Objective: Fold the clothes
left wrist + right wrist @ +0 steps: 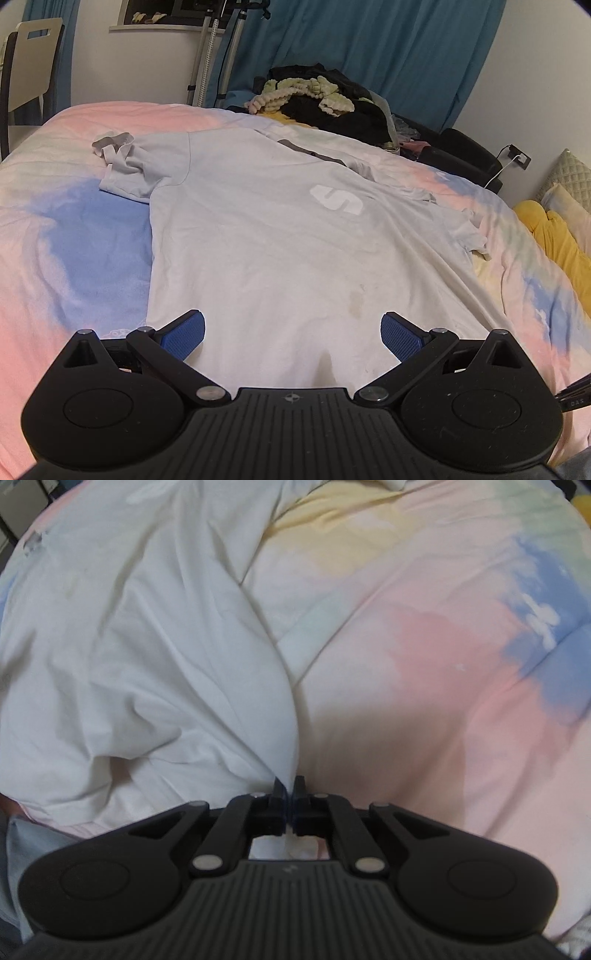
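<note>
Shirt [266, 221] (white, front up) spread flat on pastel bedspread [66, 236]. Right gripper [289, 788] clenched on the shirt's hem edge; left gripper [291, 334] spread wide above the hem, grasping nothing.

bed cover [74, 229]: pastel patches of pink, blue and yellow, spread over the bed; also fills the right wrist view [424, 646]
clothes pile [325, 99]: dark garments with a pale green knobbly one on top, at the far edge of the bed
curtains [369, 48]: teal, hanging behind the pile
chair [29, 74]: pale back with a slot, far left by the wall
yellow cloth [554, 240]: bunched at the right edge of the bed
wall socket [521, 158]: white cable plugged in
</note>
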The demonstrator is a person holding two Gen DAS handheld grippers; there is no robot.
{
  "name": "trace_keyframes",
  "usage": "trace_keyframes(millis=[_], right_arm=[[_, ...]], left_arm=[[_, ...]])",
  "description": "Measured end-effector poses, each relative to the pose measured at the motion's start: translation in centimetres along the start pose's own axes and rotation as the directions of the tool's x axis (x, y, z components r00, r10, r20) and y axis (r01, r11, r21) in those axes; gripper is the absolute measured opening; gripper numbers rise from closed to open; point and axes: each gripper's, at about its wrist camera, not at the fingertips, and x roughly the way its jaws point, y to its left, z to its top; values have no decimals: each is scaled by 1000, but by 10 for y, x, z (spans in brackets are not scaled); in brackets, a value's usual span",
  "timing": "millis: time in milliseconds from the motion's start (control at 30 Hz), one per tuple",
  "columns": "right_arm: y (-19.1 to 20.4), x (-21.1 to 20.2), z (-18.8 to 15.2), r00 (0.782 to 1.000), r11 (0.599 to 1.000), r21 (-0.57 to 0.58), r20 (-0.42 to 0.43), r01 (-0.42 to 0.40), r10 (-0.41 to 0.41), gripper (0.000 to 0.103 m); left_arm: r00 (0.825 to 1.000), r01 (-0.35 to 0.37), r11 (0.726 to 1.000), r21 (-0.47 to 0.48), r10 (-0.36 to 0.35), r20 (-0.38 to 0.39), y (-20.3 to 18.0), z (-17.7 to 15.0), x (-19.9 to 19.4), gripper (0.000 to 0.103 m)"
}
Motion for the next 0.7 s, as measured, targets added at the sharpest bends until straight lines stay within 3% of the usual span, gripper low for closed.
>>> trace_keyframes(millis=[100,133,167,200,300,400,500,633,700], right_arm=[[4,-6,3,1000,1000,-5,18,3,-3,8],[4,-11,4,1000,1000,5,30,-6,6,21],[4,-16,4,999,1000,16,42,-16,16,46],[5,-24,5,998,1000,9,61,-24,24,54],[16,-49,11,992,1000,-3,124,-30,30,57],[34,-82,24,971,999,-41,237,2,8,58],[59,-99,41,916,999,-42,401,18,1,58],[97,-91,63,811,999,-15,584,-28,32,54],[112,-74,73,760,998,13,649,-64,40,36]], left_arm=[[1000,9,1000,-5,-9,10,0,1,-2,102],[1000,6,1000,-2,-6,15,-2,1,-3,102],[1000,3,1000,4,-3,22,-3,1,-3,102],[1000,4,1000,9,-4,28,-4,1,-4,102],[999,15,1000,14,-15,37,-8,2,-6,102],[998,30,999,16,-31,50,-10,2,-7,102],[996,40,999,30,-42,73,-15,6,-6,102],[996,38,997,67,-43,78,-21,20,8,102],[997,7,995,97,-14,77,-23,33,20,102]])
